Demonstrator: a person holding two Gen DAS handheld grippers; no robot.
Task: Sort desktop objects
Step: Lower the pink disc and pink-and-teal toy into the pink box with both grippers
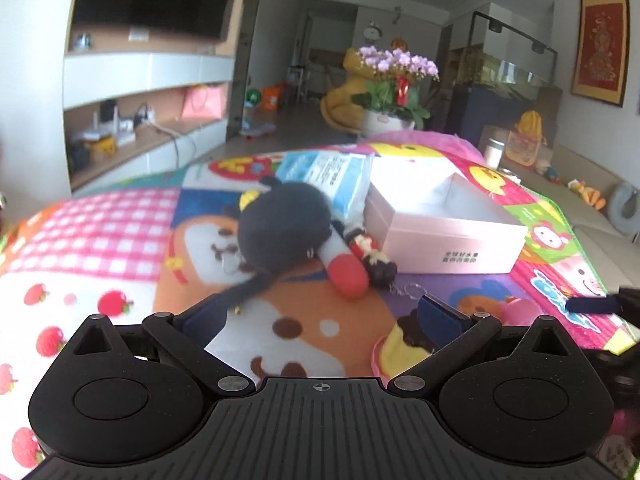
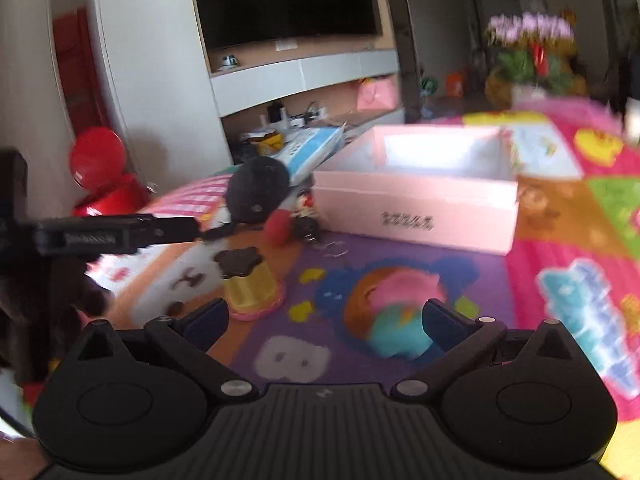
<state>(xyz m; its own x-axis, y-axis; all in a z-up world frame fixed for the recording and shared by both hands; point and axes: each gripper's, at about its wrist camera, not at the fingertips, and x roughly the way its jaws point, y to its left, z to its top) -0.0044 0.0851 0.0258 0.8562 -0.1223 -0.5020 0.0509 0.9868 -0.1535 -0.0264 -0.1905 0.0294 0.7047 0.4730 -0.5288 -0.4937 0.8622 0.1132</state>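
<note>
Centre frame on the worktop (image 1: 120, 240): one pink box (image 1: 448, 240), one black plush (image 1: 286, 224), one doll keychain (image 1: 370, 256), one blue packet (image 1: 340, 176). Left tool (image 1: 320, 316) and right tool (image 2: 320, 320) both gape wide, holding nothing.

— Any writing to read?
— Two short lines of dark Chinese print on the pink box's (image 1: 448, 240) side wall — too small to make out. The blue packet's (image 1: 332, 176) lettering is blurred too.
</note>
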